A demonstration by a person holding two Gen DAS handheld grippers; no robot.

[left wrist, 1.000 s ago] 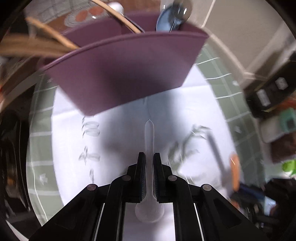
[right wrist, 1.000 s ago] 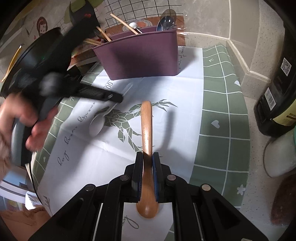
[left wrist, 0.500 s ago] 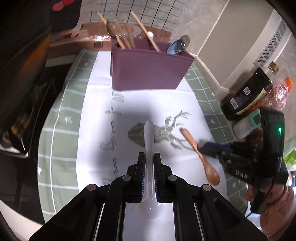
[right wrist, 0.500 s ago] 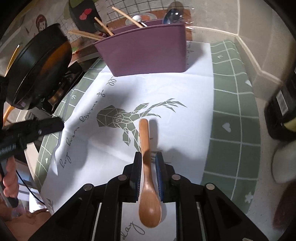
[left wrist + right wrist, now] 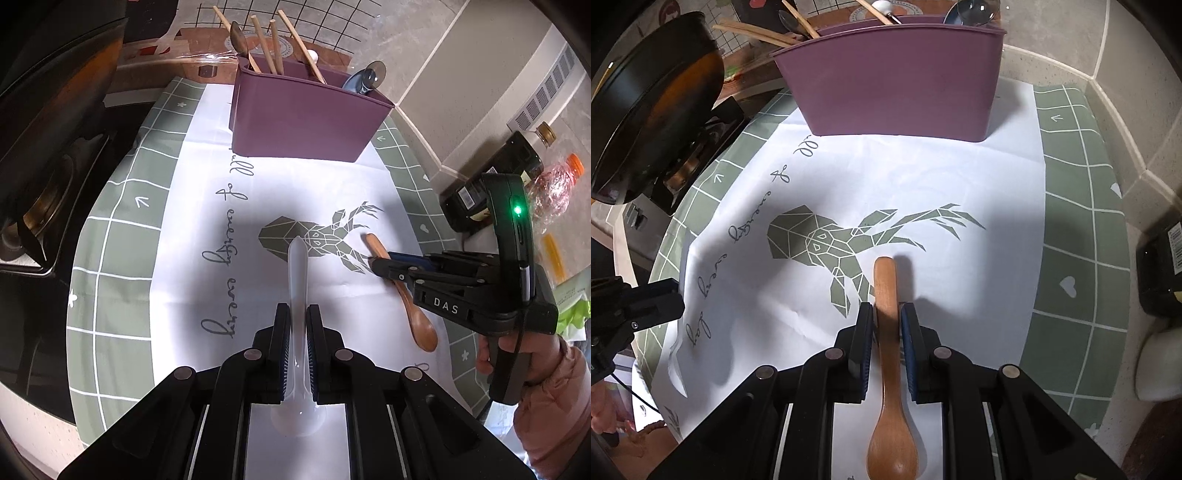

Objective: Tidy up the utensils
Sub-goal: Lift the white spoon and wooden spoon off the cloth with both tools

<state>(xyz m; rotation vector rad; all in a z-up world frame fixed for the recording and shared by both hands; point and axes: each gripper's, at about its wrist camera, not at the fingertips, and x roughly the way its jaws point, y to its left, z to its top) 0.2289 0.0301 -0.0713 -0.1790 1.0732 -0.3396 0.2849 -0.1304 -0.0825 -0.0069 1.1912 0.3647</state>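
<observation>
My left gripper [image 5: 297, 314] is shut on a clear plastic spoon [image 5: 297, 280], handle pointing forward, held above the white mat. My right gripper [image 5: 888, 310] is shut on a wooden spoon [image 5: 886, 291], bowl toward the camera; it also shows in the left wrist view [image 5: 413, 310], held by the right gripper [image 5: 380, 264]. The purple utensil holder [image 5: 299, 122] stands at the mat's far end, also in the right wrist view [image 5: 901, 81]. It holds chopsticks [image 5: 273, 48] and metal spoons [image 5: 364, 83].
A black pan [image 5: 653, 107] sits on a stove at the left. A dark bottle [image 5: 495, 184] and an orange-capped bottle [image 5: 554, 188] stand at the right by the wall. The green-and-white mat [image 5: 1071, 236] covers the counter.
Both grippers pulled back from the holder, keeping their spoons. The left gripper rose and moved away, so the holder now looks farther. The right gripper moved a little closer to the holder.
</observation>
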